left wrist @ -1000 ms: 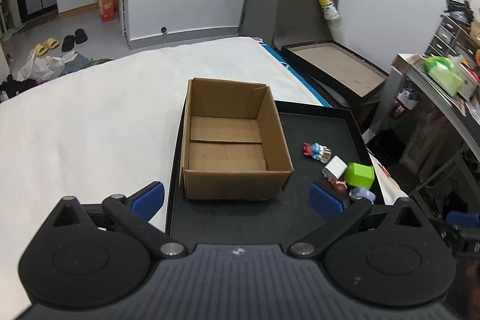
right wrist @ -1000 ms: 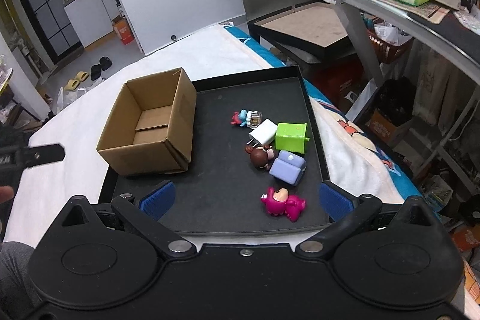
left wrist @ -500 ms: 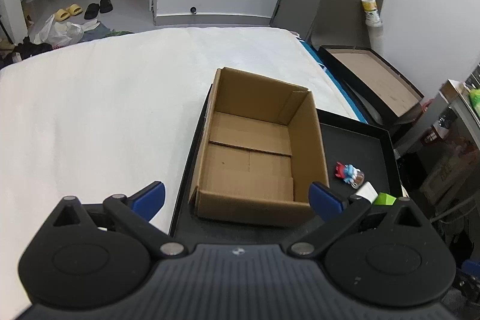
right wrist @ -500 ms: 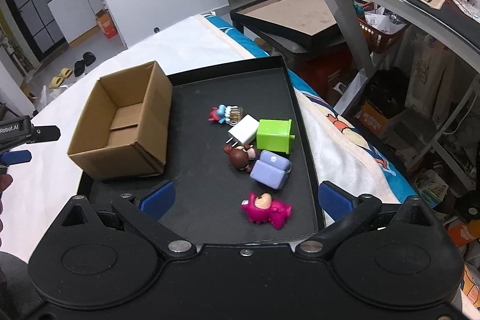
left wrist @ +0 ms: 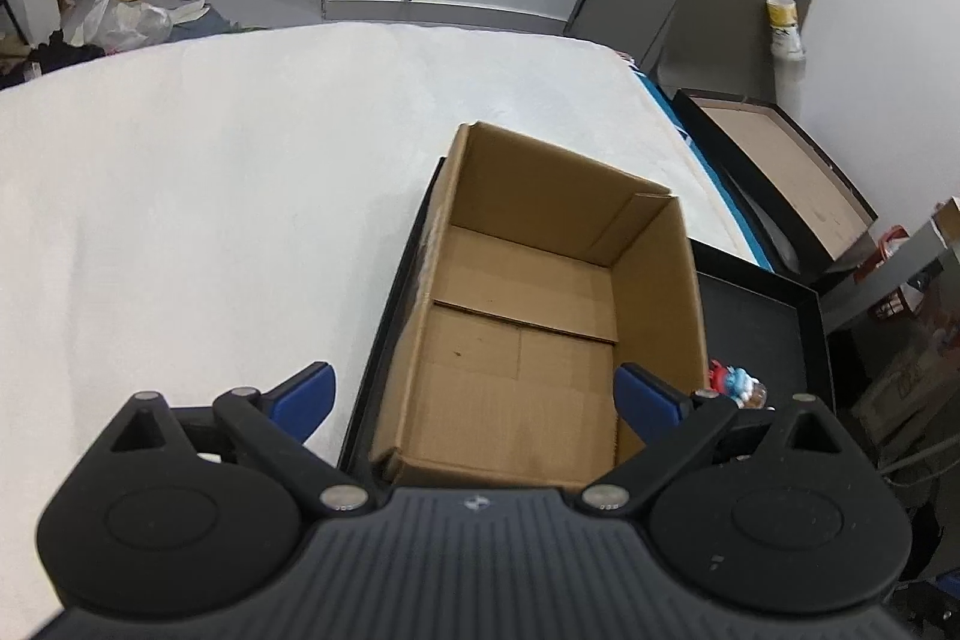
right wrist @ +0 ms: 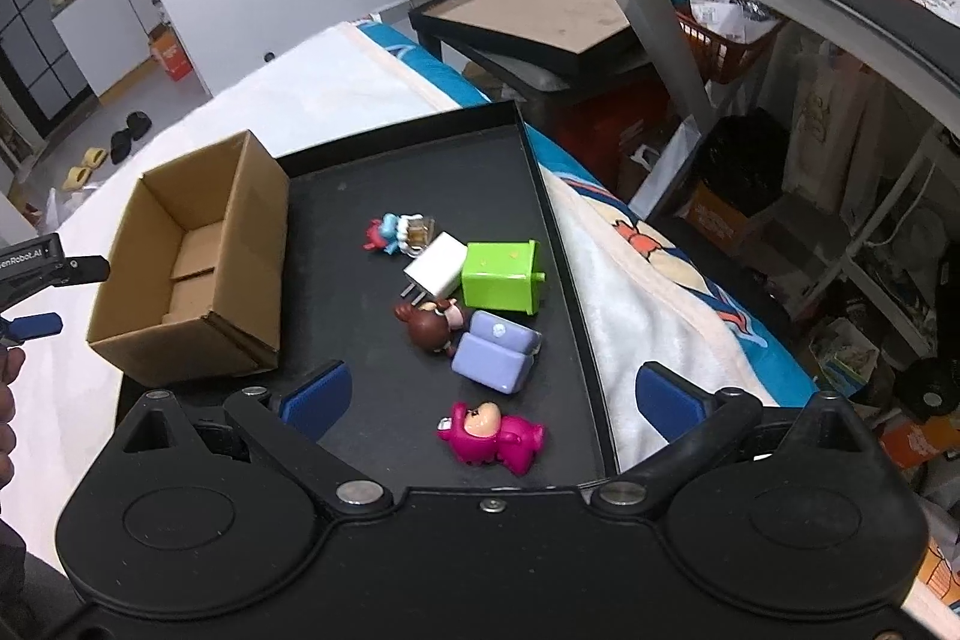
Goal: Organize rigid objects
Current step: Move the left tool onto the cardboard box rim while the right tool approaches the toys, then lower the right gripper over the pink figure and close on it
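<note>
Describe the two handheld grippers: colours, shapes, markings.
Both match: the left gripper and right gripper have a matte black body with a ribbed centre, two round black discs, angled black link arms with silver pivot pins, and blue pads on the fingers. Seen from the side in the right wrist view, the left gripper carries a small white-lettered label, partly cut off.

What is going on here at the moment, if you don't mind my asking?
A person holds a gripper in each hand to sort small toys into a cardboard box on a black tray. The box is empty. The left gripper hangs open over it; the right gripper is open above the pink figure. Nothing is held.
</note>
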Tool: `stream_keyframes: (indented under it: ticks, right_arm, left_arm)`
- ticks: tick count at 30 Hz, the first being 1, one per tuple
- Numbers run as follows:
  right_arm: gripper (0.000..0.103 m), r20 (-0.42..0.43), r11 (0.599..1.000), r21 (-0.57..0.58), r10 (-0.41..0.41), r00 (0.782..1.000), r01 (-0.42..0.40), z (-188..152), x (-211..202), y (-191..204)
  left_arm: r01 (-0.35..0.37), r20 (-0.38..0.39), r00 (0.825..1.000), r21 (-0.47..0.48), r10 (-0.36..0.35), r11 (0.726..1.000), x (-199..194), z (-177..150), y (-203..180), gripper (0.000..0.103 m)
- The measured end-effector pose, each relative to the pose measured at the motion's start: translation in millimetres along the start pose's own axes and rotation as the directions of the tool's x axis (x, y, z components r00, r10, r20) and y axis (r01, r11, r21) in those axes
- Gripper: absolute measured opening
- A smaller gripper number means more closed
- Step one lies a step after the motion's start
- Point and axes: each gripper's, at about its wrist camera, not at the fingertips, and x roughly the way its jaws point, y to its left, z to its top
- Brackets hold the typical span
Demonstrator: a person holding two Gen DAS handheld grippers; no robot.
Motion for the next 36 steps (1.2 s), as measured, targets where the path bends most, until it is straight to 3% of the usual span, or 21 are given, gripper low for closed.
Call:
stream_keyframes:
  ticks: [5,14,15,19,23,27,36]
  right_arm:
    - [0.099,-0.072,1.000,-0.003,-0.028,0.997,0.028,2.2,17.6,2.6]
    - [0.092,-0.240,0.998,-0.005,-0.068,0.968,0.069,5.4,57.5,11.9]
    - [0.092,-0.257,0.997,0.004,-0.068,0.964,0.072,6.0,61.8,11.9]
    - [0.092,-0.312,0.997,0.031,-0.064,0.948,0.078,8.0,76.8,12.6]
    - [0.092,-0.362,0.995,0.060,-0.053,0.931,0.080,11.2,92.1,15.6]
    - [0.092,-0.403,0.994,0.071,-0.048,0.914,0.084,14.5,104.1,19.9]
    - [0.093,-0.445,0.992,0.060,-0.072,0.892,0.109,11.1,123.0,19.8]
  left_arm:
    - [0.032,-0.001,0.999,-0.025,-0.032,0.999,14.0,-3.9,14.2,0.092]
    - [0.092,-0.039,0.994,-0.121,-0.098,0.988,34.5,-4.9,39.9,0.051]
    - [0.093,-0.047,0.994,-0.126,-0.099,0.988,37.8,-4.1,42.1,0.041]
    - [0.073,-0.060,0.995,-0.137,-0.082,0.988,46.6,-3.6,48.7,0.026]
    - [0.101,-0.059,0.992,-0.139,-0.110,0.985,48.1,-4.0,50.3,0.024]
    - [0.089,-0.048,0.994,-0.116,-0.095,0.989,52.6,-7.1,51.1,0.021]
    - [0.111,-0.042,0.992,-0.106,-0.116,0.988,45.4,-10.2,53.7,0.022]
